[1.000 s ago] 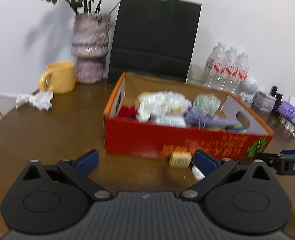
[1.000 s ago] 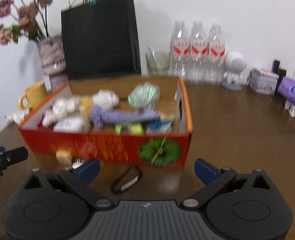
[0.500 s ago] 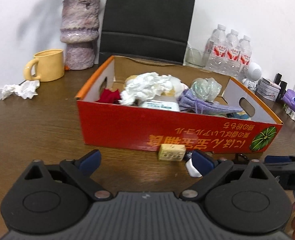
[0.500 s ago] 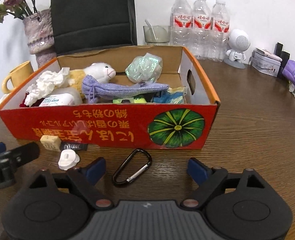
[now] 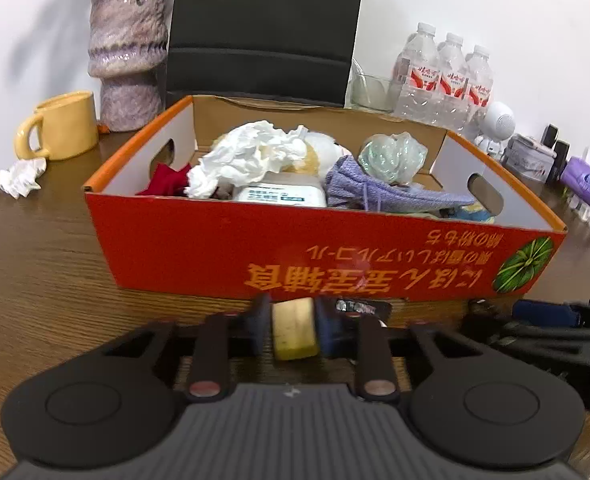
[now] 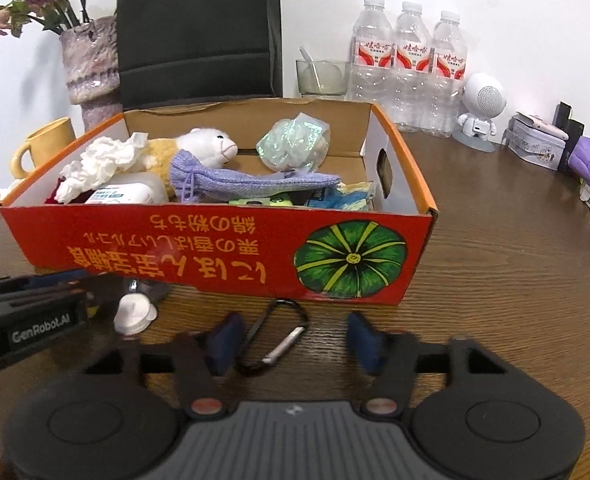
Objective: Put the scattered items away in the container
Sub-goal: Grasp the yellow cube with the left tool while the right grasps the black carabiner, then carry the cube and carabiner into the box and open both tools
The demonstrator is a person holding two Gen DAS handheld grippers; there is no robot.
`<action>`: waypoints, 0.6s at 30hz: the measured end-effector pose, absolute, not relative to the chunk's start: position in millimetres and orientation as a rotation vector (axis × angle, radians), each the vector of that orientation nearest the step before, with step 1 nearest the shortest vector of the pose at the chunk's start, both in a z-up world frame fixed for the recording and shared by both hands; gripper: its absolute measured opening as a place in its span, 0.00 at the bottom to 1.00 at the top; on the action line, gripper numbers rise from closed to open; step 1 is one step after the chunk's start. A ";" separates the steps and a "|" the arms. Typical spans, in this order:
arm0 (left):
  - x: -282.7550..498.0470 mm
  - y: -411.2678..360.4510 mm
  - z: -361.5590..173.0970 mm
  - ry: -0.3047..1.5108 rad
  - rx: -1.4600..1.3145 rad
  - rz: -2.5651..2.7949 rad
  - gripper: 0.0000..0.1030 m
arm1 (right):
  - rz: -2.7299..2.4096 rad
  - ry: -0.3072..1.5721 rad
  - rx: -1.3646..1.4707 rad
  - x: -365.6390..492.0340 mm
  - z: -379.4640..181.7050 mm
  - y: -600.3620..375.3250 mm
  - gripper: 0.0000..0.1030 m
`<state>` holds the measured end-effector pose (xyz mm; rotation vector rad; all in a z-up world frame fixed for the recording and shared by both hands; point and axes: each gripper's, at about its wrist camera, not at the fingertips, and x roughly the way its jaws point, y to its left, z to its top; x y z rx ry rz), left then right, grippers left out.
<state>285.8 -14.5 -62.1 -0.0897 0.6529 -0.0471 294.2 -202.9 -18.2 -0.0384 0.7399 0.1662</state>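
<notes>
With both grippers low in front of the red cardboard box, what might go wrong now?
1. The left gripper is shut on the small yellow block close to the red cardboard box; lifting forward may knock its front wall.
2. The right gripper, jaws just closing, straddles the black metal carabiner, which lies flat and may slip out.
3. Its left finger is near the white plastic cap.
</notes>
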 end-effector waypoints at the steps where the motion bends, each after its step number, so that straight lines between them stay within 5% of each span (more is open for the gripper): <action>1: 285.1 -13.0 -62.0 0.652 -0.096 -0.057 0.21 | 0.173 0.737 -0.040 293.0 -17.6 -203.7 0.29; 18: 270.1 1.3 -58.0 0.632 -0.132 -0.096 0.21 | 0.236 0.726 0.023 282.5 -14.4 -216.6 0.23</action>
